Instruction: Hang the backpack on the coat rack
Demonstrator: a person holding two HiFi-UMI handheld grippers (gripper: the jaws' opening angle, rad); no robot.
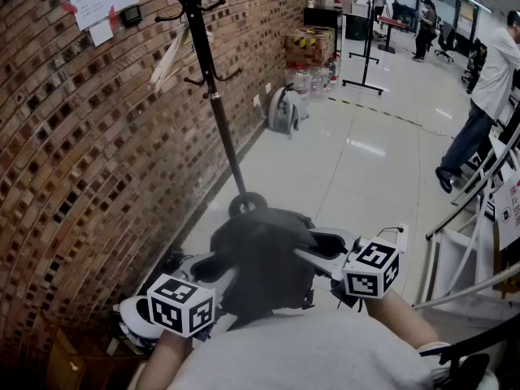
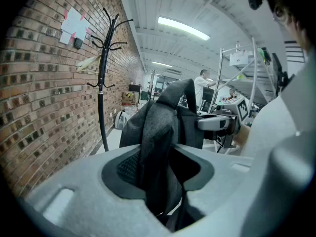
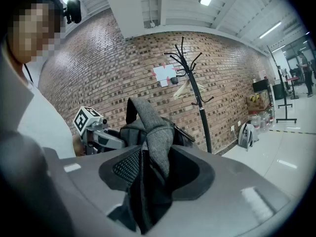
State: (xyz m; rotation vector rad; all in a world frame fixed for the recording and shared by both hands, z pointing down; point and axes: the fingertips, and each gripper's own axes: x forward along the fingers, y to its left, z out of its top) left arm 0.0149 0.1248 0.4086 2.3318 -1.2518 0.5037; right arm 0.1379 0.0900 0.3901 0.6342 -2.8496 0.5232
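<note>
A dark grey backpack (image 1: 264,258) hangs in the air close in front of me, held from both sides. My left gripper (image 1: 218,271) is shut on a fold of its fabric (image 2: 158,142). From the other side, my right gripper (image 1: 315,254) is shut on a grey strap (image 3: 157,142). The black coat rack (image 1: 213,96) stands ahead by the brick wall, its round base (image 1: 248,204) just beyond the backpack and its hooks well above it. The rack also shows in the left gripper view (image 2: 102,83) and the right gripper view (image 3: 197,100).
The brick wall (image 1: 81,161) runs along the left. A light hanger (image 1: 171,55) hangs on the rack. A small grey bag (image 1: 283,109), water bottles (image 1: 313,80) and boxes (image 1: 309,45) sit farther along the wall. A person (image 1: 487,96) and metal frames (image 1: 475,218) stand at right.
</note>
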